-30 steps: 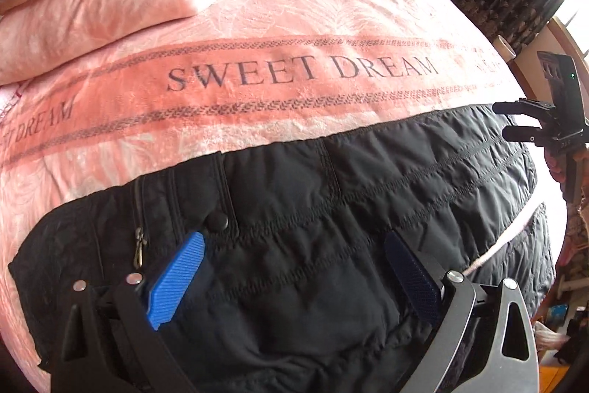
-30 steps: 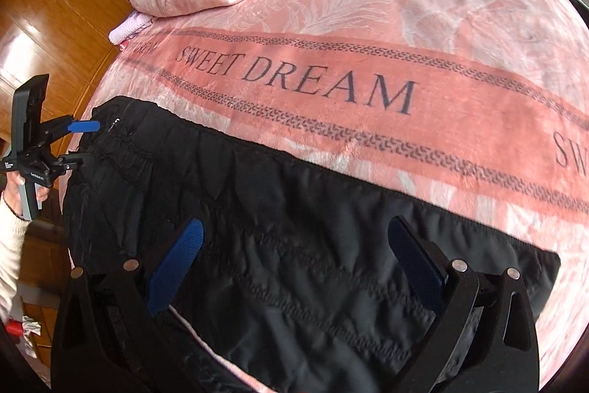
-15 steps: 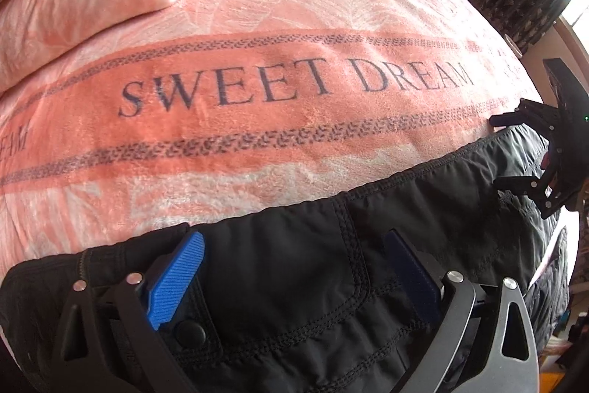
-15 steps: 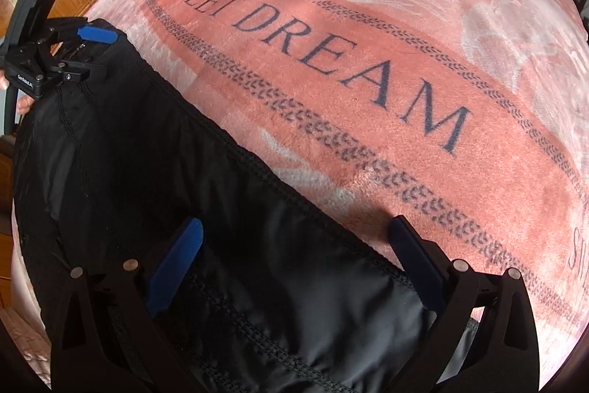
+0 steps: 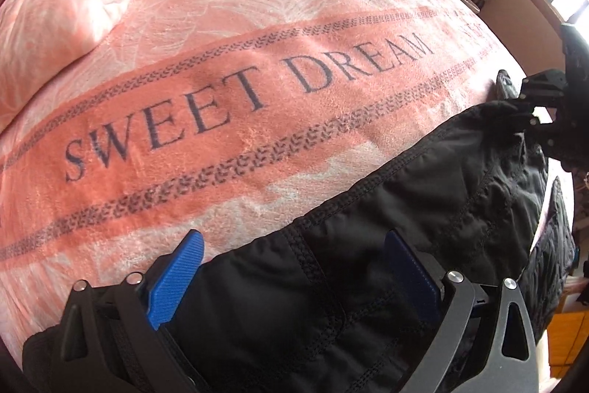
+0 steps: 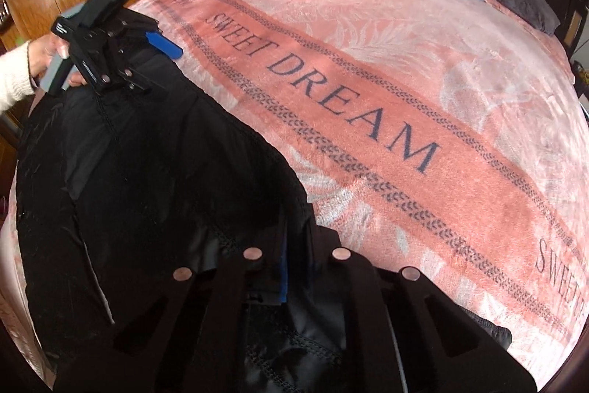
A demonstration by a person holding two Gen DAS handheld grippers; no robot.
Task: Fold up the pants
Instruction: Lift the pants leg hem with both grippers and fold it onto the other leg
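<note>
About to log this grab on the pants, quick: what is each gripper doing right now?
Left gripper: open, blue pads straddling the black quilted pants, not pressing.
Right gripper: shut on the pants' edge.

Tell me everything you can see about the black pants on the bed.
The black pants look like thin quilted fabric with stitched seams. They lie spread along the near edge of a pink blanket printed SWEET DREAM. The right gripper is shut on their far edge. The left gripper is open, one blue finger over the pants, the other over the blanket.
</note>
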